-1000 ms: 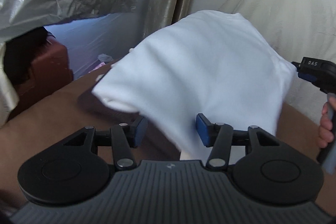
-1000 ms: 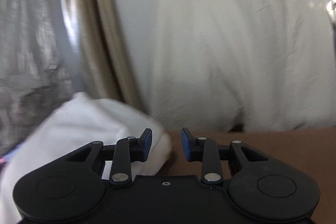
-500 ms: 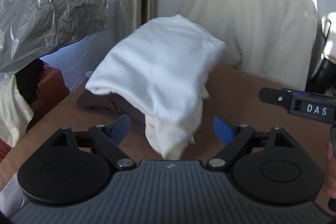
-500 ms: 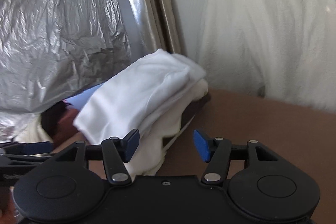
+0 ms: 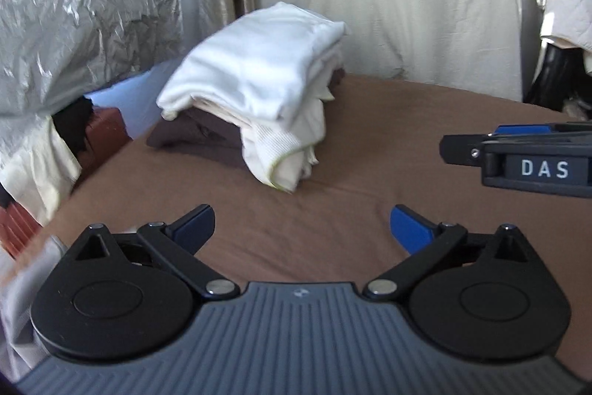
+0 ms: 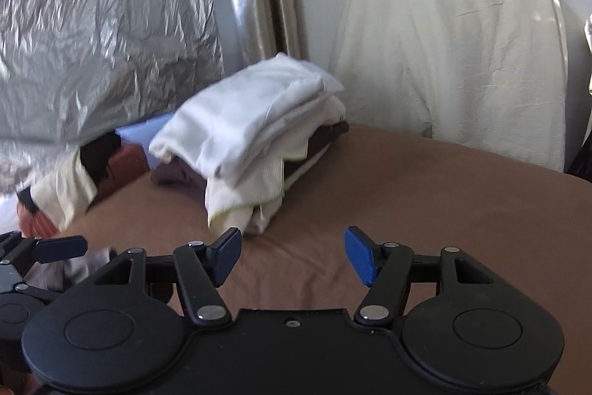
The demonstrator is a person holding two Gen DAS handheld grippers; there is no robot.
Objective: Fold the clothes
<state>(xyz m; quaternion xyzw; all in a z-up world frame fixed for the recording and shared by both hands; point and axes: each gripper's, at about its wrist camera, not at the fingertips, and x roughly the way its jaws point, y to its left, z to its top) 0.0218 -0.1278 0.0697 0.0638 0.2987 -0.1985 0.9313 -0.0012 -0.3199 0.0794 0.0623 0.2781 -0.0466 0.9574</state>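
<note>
Since the earlier frames the white garment (image 5: 255, 69) has left both grippers and now tops the pile (image 5: 273, 150) on the brown bed (image 5: 370, 173), at its far left corner before the curtain; both tools have backed off. The pile leans: cream layers spill off its near end, and a nudge could topple it. The garment's long axis runs from near-left to far-right. Left hand-held gripper (image 5: 301, 226) and right hand-held gripper (image 6: 292, 256) are spread wide, holding nothing.

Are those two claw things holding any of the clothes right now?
No. Both the left gripper and right gripper are open and empty; the folded white garment lies on the pile.
</note>
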